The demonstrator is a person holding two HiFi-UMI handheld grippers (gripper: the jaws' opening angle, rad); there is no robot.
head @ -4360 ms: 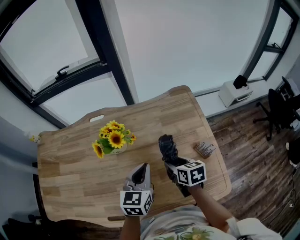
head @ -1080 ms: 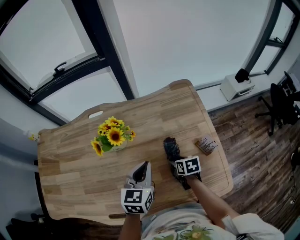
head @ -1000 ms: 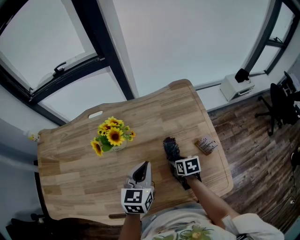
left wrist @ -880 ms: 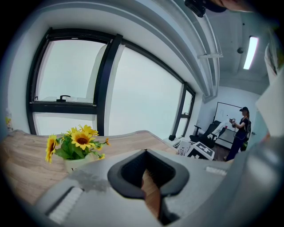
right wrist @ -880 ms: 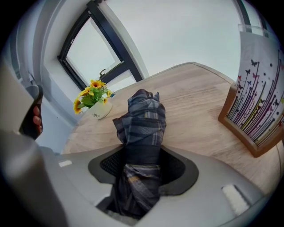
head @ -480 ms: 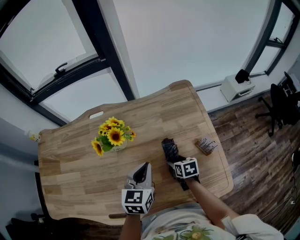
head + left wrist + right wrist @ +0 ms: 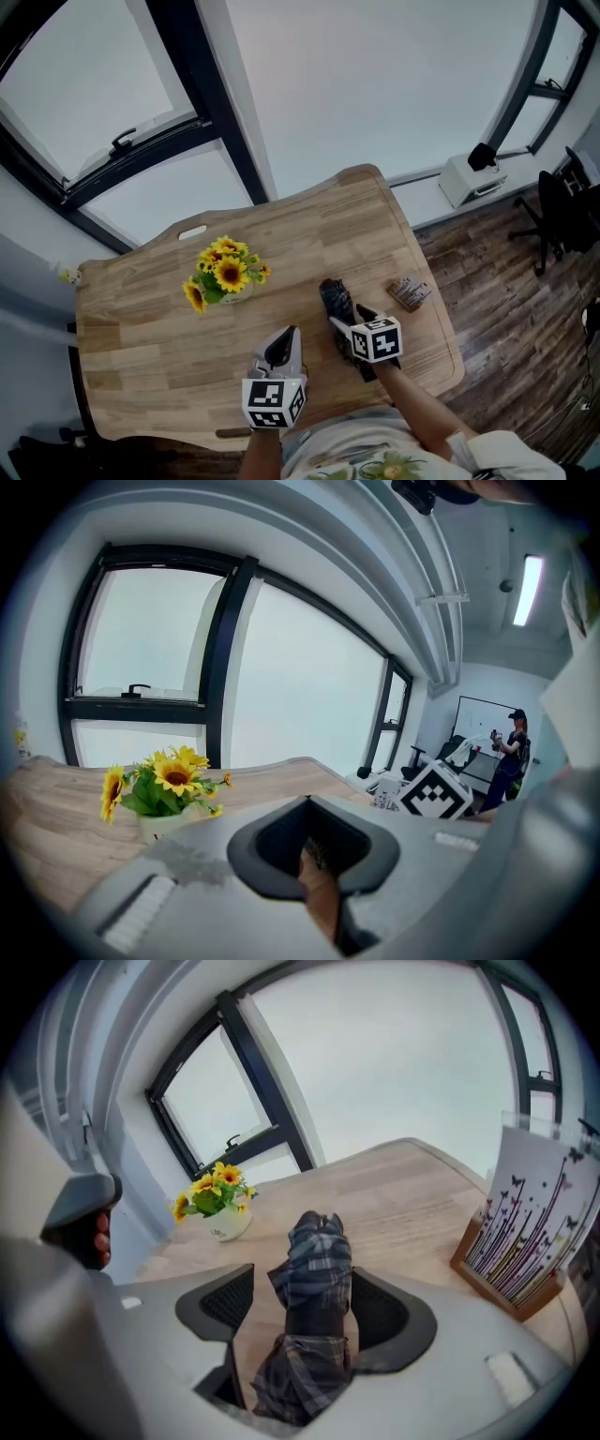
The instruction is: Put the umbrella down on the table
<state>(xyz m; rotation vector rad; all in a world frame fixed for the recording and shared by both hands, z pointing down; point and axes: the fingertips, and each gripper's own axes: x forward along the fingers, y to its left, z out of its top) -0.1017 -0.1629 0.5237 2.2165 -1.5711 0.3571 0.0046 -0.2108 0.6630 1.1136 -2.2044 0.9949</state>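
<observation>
Between the right gripper's (image 7: 347,317) jaws, low and right of centre in the head view, lies the folded plaid umbrella (image 7: 335,295), stretched flat on the table (image 7: 328,225) and pointing toward the upper left. I see those jaws spread wide, having just been opening, and the right gripper view shows the pads standing off the fabric, so the umbrella is let go. My left gripper (image 7: 284,339) sits at bottom centre, its jaws closed together on nothing. Just right of the umbrella, near the table's right edge, stands a printed card in a wooden holder (image 7: 410,294). At centre left a small white pot of sunflowers (image 7: 225,275) stands well apart from both grippers. The tabletop is pale wood in long planks with rounded corners. Past it, the top of the frame is filled by big windows with dark frames (image 7: 206,84), bright and washed out. Dark wood flooring (image 7: 506,281) runs down the right side, with a white box (image 7: 469,183) by the wall and an office chair (image 7: 562,216) at the far right edge.
</observation>
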